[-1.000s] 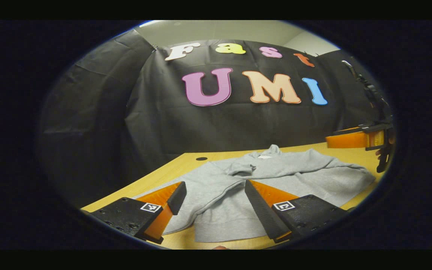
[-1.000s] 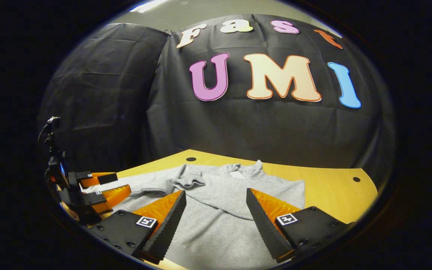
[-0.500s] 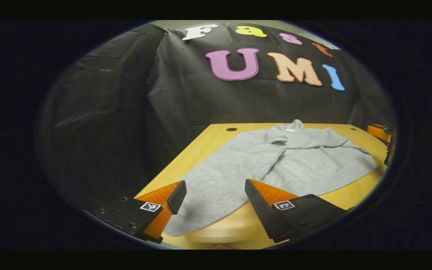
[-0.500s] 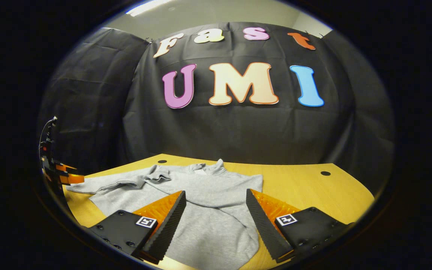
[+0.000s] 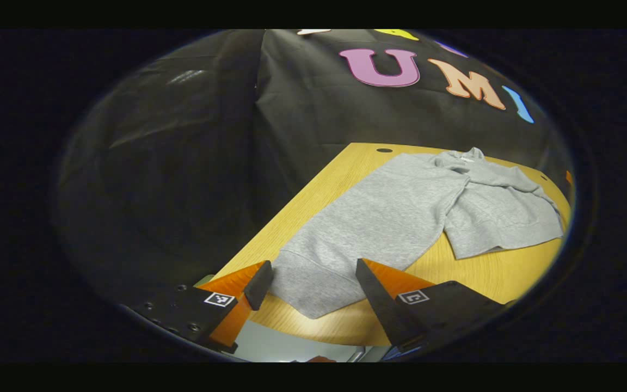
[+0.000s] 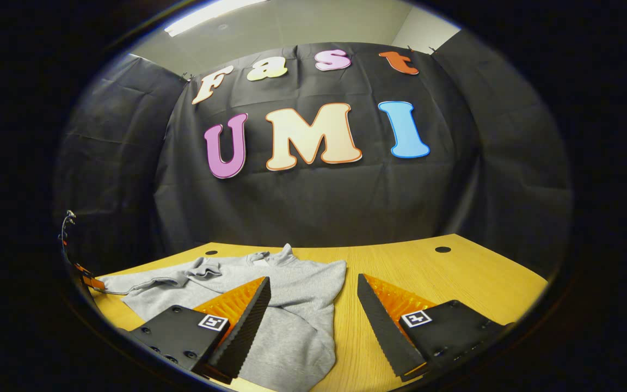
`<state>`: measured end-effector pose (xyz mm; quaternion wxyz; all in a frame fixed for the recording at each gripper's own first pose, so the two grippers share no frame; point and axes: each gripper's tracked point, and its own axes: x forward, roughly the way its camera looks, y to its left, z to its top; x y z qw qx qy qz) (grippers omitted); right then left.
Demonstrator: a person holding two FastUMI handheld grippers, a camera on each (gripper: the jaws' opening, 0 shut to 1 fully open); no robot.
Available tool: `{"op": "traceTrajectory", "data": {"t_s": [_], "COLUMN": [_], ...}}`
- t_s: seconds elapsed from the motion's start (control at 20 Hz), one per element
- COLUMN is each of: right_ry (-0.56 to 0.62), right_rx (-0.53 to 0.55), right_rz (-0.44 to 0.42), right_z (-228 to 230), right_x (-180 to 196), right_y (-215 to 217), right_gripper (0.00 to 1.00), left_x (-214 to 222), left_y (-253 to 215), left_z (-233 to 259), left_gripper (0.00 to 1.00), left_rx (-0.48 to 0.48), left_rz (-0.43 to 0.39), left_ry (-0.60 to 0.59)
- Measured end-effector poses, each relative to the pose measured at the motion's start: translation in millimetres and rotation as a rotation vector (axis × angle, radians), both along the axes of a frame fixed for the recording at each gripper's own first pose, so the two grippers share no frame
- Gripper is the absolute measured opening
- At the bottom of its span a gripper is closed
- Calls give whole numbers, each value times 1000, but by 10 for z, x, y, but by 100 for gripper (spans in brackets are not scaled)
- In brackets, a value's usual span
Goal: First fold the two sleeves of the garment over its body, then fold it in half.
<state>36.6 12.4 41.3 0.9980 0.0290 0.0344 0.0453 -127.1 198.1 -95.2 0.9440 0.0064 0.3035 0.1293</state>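
Lying flat on the wooden table (image 5: 487, 275), the grey garment (image 5: 400, 218); running its long axis from the collar at the far edge down to the hem at the near edge; showing both sleeves already crossed over the body, by the look of the overlapping panels, so probably heading into the half fold.

Hovering just above the near left hem corner, the left gripper (image 5: 313, 283), jaws spread and grasping nothing; sitting nearer to the cloth than the other. Hanging at the garment's right edge, the right gripper (image 6: 313, 296), jaws likewise apart and empty, with bare table under its right finger and the garment (image 6: 292, 305) under its left.

Showing a small pale label at the collar, too small for reading; carrying square printed markers on each gripper, no legible words.
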Motion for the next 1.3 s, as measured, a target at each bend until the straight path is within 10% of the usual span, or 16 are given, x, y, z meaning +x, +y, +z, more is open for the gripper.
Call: {"op": "traceTrajectory", "data": {"t_s": [0.4, 1.05, 1.3], "right_ry": [4, 26, 53], "right_rx": [10, 0, 19], "right_rz": [-34, -30, -54], "right_z": [-29, -205, -313], "right_x": [-60, -118, -190], "right_y": [-154, -238, -392], "right_gripper": [99, 99, 99], "left_x": [15, 107, 159], "left_y": [-66, -209, -235], "left_z": [-43, -40, 34], "left_gripper": [93, 8, 0], "left_rx": [-59, -46, -49], "left_rz": [-23, 11, 43], "left_ry": [17, -25, -5]}}
